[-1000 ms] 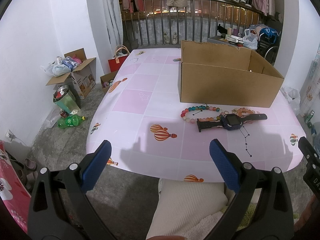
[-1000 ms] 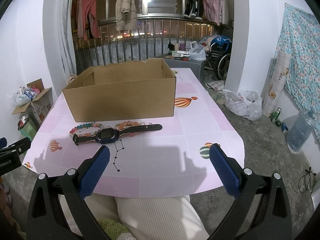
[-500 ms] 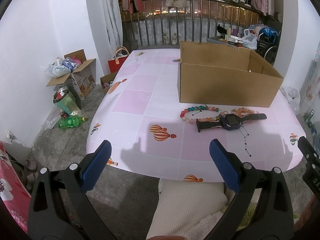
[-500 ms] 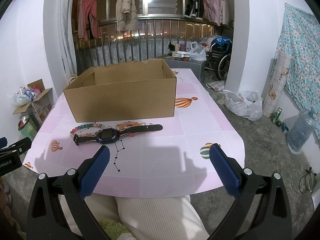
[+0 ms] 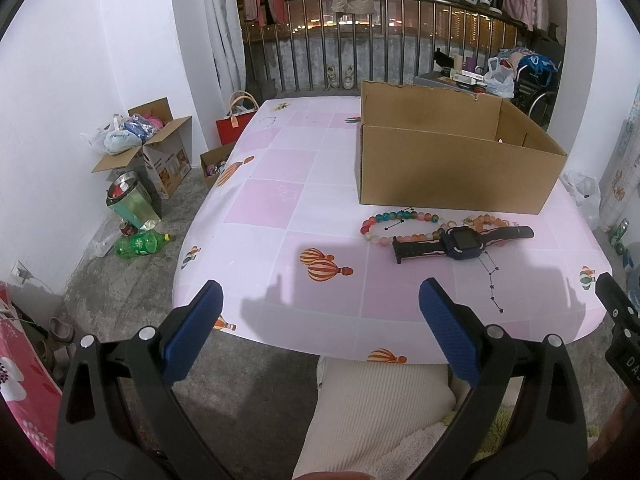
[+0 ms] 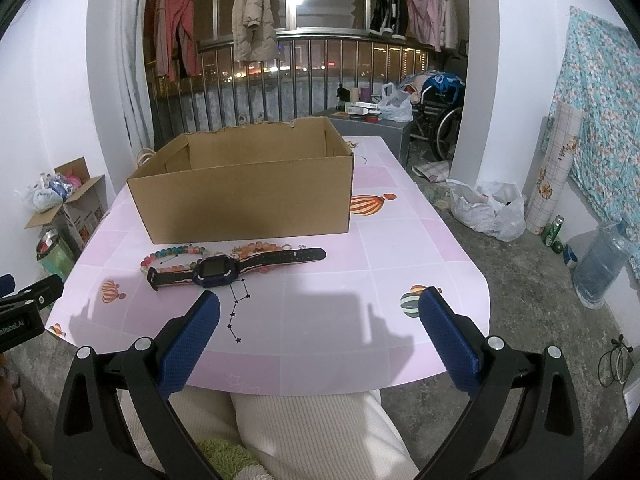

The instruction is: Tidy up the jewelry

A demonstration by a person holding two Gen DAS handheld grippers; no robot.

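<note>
Both tongs hang over the near edge of the pink table (image 5: 280, 200), above cream-trousered legs (image 6: 320, 432): left gripper (image 5: 320, 304) and right gripper (image 6: 320, 314) each spread wide, blue pads (image 5: 448, 332) holding nothing. Jewelry lies in a row just in front of the open cardboard box (image 6: 244, 196): a multicoloured bead bracelet (image 5: 384, 224) to the left, an orange bead bracelet (image 6: 260, 247) behind, and a dark smartwatch (image 6: 218, 270) stretched flat across both. All well ahead of either gripper, untouched.
</note>
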